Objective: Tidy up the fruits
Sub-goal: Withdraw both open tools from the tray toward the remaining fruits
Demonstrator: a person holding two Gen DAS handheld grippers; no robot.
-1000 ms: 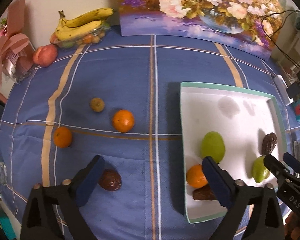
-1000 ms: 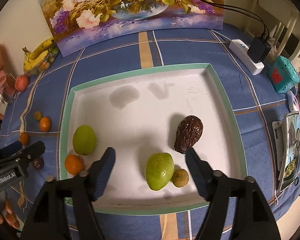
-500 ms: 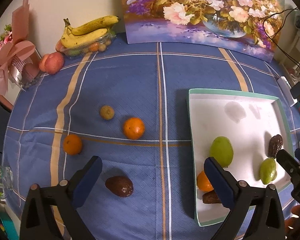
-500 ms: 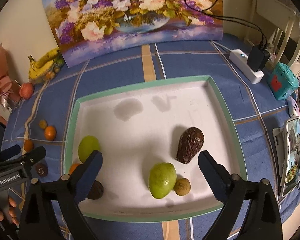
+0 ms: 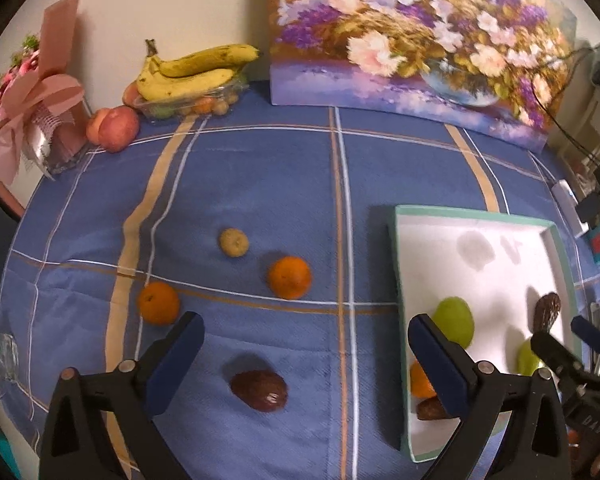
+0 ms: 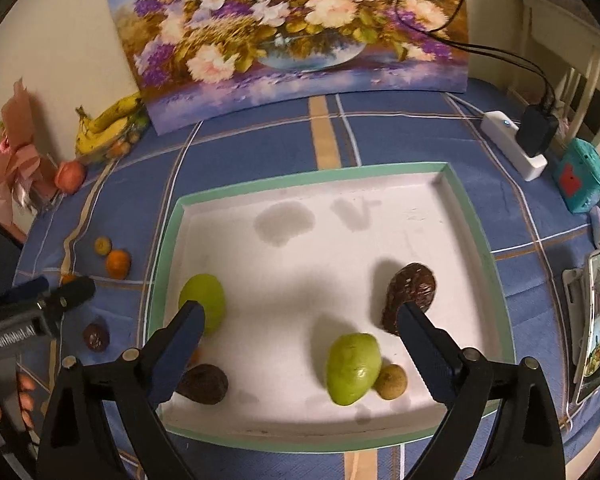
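We hold both grippers above the table w/ nothing in them. The left gripper has its jaws wide apart over the blue cloth, and the dark brown fruit lies on the cloth just between and below the two pads, so we judge it is the next one to pick. The right gripper is also spread apart, empty, above the near part of the white tray.

Fruits are in two groups. Still on the cloth, left of the tray: two oranges, approx. side by side but apart, a small tan fruit behind them, and the dark one. Inside the tray: a green fruit by the left wall, another green fruit touching a small tan one, a dark wrinkled fruit behind the right pad, a dark one at the near left corner, and an orange mostly hidden by the left pad.

The tray is the collecting place, so about half seems done. Bananas and peach at the wall are probably not part of it, but we cannot tell.
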